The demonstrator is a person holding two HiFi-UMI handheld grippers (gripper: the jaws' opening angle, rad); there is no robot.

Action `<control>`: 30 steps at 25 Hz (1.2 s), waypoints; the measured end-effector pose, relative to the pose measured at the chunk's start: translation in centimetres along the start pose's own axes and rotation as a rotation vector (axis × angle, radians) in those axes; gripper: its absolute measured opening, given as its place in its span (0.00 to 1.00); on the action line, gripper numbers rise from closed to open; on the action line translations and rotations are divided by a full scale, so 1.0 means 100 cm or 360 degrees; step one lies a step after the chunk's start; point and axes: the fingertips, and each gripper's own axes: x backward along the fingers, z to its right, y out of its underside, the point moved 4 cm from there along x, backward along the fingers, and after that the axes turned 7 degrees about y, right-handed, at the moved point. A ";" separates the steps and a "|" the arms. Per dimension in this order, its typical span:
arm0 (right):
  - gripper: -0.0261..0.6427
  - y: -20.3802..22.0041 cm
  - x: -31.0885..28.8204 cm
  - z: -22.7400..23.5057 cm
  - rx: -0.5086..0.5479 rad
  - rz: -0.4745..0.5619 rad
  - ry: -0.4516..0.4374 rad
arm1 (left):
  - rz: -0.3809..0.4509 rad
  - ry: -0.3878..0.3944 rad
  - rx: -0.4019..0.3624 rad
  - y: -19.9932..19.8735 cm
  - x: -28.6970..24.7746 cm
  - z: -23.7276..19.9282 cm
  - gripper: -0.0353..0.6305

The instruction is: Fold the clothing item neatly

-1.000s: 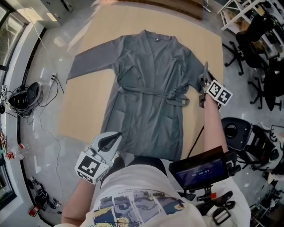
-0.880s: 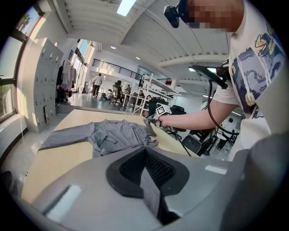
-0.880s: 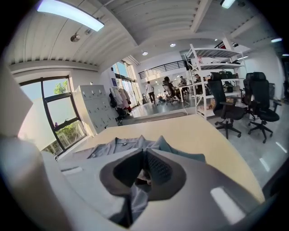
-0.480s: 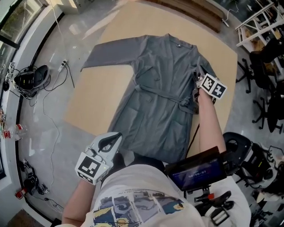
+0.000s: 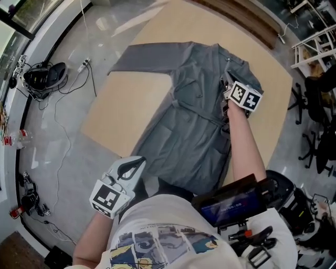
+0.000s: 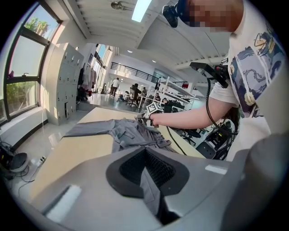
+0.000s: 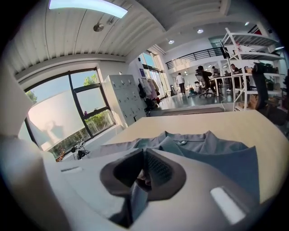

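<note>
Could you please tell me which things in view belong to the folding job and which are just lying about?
Part of the job:
- grey robe
- table under it
- left gripper and right gripper, both shut on the robe

Just lying about:
- cables and dark gear on the floor
- bottle
- office chairs
- white shelving

Daylight: pouring in through the windows point(image 7: 86, 113) at nine o'clock of both gripper views, bleaching the panes.
Overhead: a ceiling strip light point(image 7: 86, 5) is glowing near twelve o'clock.
Glare: the floor point(image 5: 58, 131) is shining in pale streaks at ten o'clock of the head view.
Shadows: falling soft; the robe point(image 5: 194, 126) is showing evenly lit.
Distortion: gripper views are bowing into fisheye circles, corners going black.
</note>
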 end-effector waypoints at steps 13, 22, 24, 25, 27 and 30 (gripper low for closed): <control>0.08 0.032 -0.055 -0.054 0.0196 -0.0184 -0.0161 | -0.0026 -0.0076 0.0074 0.011 0.005 -0.001 0.06; 0.18 0.053 -0.057 -0.060 0.0269 -0.0312 -0.0228 | -0.0041 -0.0026 0.0065 0.010 -0.002 0.002 0.06; 0.21 0.054 -0.052 -0.059 0.0287 -0.0316 -0.0237 | -0.0035 -0.0004 0.0050 0.007 -0.005 0.003 0.06; 0.21 0.054 -0.049 -0.058 0.0294 -0.0312 -0.0238 | -0.0029 0.0007 0.0043 0.006 -0.006 0.003 0.06; 0.21 0.055 -0.041 -0.056 0.0300 -0.0304 -0.0232 | -0.0022 0.0030 0.0033 0.005 -0.006 0.004 0.06; 0.21 0.057 -0.026 -0.054 0.0303 -0.0290 -0.0208 | -0.0027 0.0065 0.0018 0.007 -0.004 0.004 0.06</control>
